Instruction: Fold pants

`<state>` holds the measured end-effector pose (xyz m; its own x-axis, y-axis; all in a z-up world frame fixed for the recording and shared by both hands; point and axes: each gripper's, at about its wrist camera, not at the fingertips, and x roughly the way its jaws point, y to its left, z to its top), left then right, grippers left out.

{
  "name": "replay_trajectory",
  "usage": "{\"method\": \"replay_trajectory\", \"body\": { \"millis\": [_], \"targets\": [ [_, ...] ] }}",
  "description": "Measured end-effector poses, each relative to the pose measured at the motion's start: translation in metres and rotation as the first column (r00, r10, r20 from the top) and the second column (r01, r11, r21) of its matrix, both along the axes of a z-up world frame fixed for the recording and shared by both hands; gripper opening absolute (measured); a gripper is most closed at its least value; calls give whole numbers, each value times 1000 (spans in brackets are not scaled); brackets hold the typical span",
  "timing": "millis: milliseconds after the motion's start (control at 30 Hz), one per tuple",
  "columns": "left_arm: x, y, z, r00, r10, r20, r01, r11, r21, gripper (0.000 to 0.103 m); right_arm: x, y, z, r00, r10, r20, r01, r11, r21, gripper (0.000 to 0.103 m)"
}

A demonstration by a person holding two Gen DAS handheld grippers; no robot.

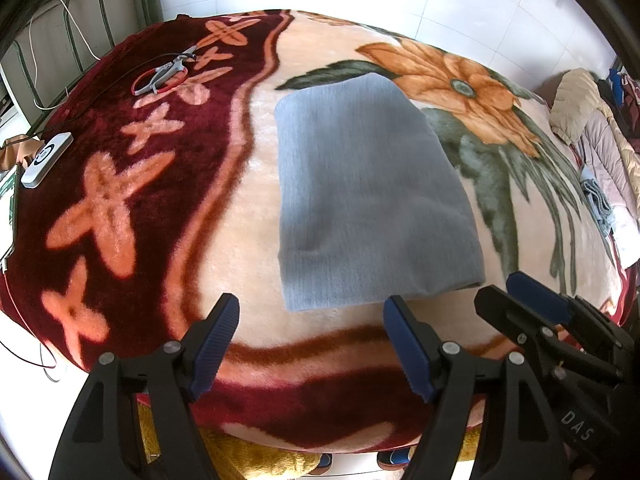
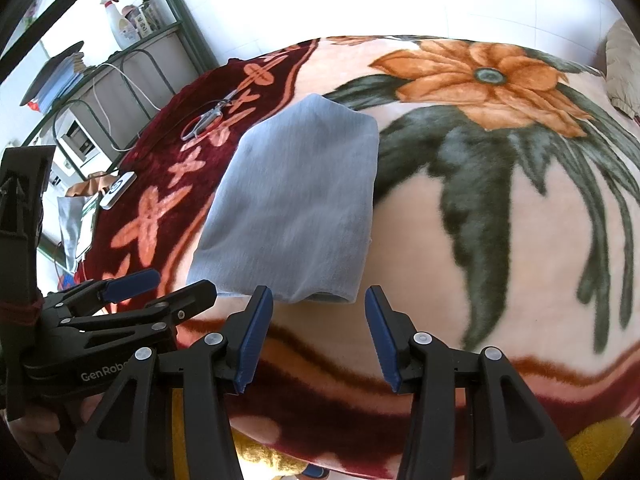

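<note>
Pants (image 1: 372, 200): folded flat on the blanket (image 1: 248, 248), ahead of my jaws.
Scissors (image 1: 168, 70): on the blanket, far left of the pants.
Remote (image 1: 46, 160): blanket's left edge, nearer me than the scissors.
Clothes pile (image 1: 592, 140): far right.

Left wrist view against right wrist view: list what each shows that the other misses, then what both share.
Only the left wrist view shows the pile of jackets at the far right edge. Only the right wrist view shows the spray bottle on the green shelf. Both show the folded grey pants lying flat on the floral blanket, the scissors, the white remote, and the left gripper and right gripper open, holding nothing.
</note>
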<state>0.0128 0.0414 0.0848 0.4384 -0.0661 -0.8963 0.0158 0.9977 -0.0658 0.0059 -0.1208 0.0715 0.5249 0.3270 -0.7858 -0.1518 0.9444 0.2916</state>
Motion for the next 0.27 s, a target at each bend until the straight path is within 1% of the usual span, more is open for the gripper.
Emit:
{"method": "replay_trajectory", "body": {
  "millis": [267],
  "targets": [
    [-2, -1, 1, 1000, -1, 1, 1, 1000, -1, 78, -4, 0, 3, 1000, 4, 13, -4, 1000, 1, 49]
  ]
}}
